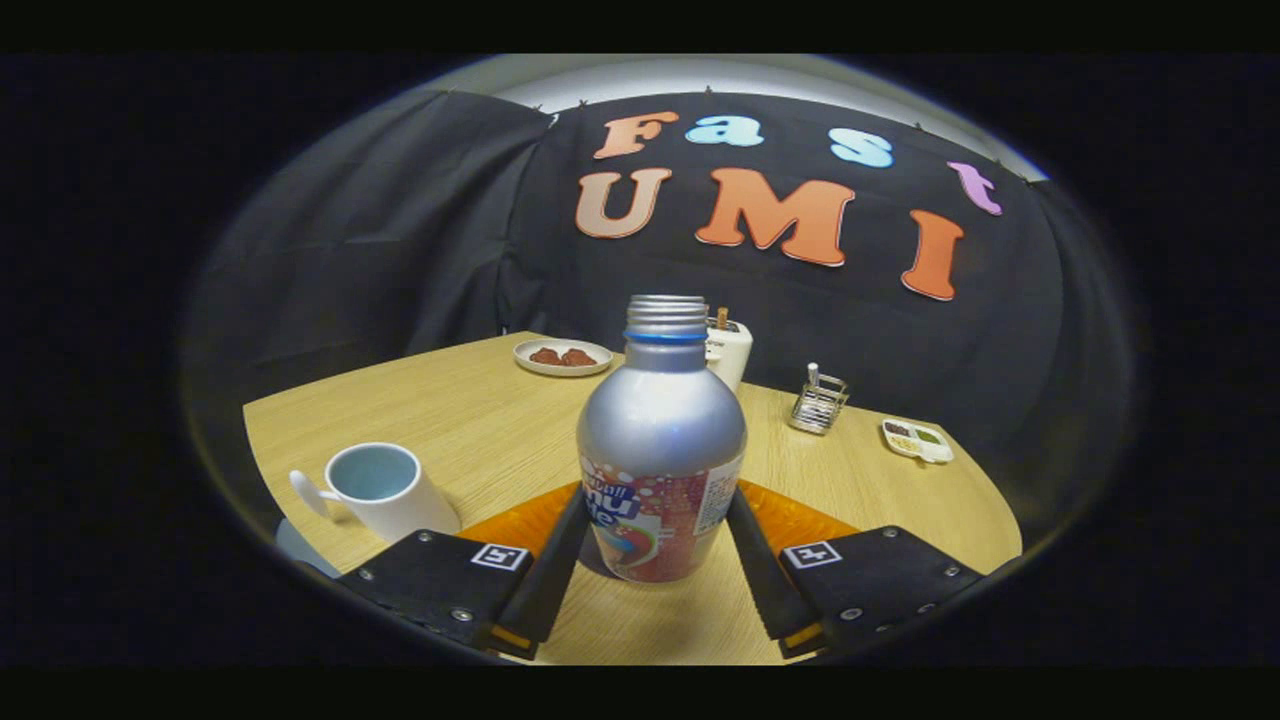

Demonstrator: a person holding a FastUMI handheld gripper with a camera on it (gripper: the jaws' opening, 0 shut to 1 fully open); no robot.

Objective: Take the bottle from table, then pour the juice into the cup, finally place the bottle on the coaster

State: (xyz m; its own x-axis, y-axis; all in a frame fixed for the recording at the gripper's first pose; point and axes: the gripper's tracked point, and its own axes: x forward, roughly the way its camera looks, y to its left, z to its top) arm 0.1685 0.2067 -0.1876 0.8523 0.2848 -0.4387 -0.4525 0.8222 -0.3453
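A silver metal bottle [660, 440] with a threaded open neck, a blue ring and a colourful label stands upright between my fingers. My gripper [655, 505] is shut on it, with the black fingers [555, 565] pressing its lower sides from left and right. An orange coaster [805, 520] lies just behind and under the bottle, showing on both sides of it; whether the bottle's base touches it I cannot tell. A white cup [385, 490] with a pale blue inside and its handle pointing left stands on the wooden table [480, 400], left of my left finger.
Beyond the bottle, a white plate [562, 356] with brown food sits at the far left. A white container [732, 350] stands right behind the bottle's neck. A small metal rack [818, 405] and a little white dish [917, 440] are at the far right, near the table's edge.
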